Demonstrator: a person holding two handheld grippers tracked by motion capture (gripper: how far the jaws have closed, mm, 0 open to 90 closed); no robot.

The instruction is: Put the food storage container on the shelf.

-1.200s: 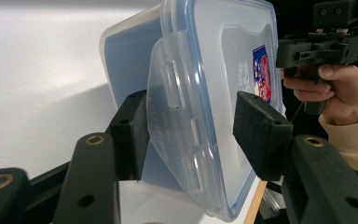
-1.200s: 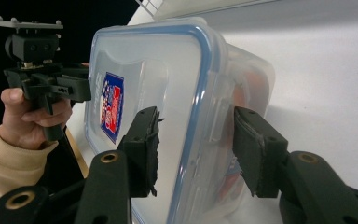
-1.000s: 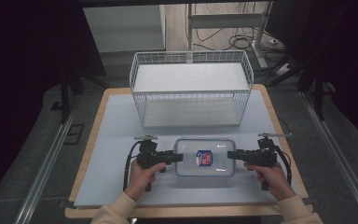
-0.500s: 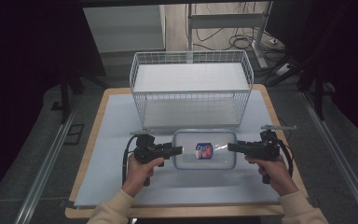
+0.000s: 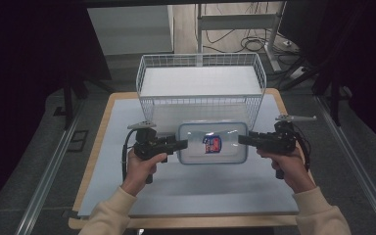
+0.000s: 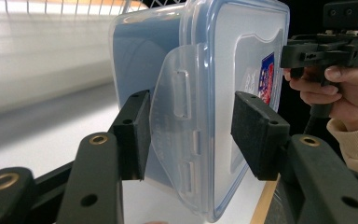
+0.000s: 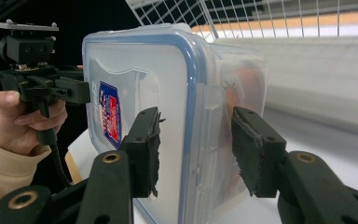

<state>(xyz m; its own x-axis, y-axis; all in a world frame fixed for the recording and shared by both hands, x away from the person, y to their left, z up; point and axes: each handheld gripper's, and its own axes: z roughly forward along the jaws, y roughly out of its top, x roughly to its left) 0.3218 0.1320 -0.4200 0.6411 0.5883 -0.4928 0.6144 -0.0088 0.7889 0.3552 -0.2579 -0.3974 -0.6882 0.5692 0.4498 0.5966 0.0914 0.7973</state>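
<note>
Dark room; grey floor (image 5: 39, 147), cables (image 5: 254, 44) behind the wood-edged table (image 5: 98, 161).

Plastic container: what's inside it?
Through the plastic container wall in the right gripper view, something orange shows faintly; the cloudy plastic hides its shape. From above, the clear lid carries a red and blue sticker; glare hides the contents.

White wire basket (image 5: 200, 93) on table (image 5: 112, 117)
</note>
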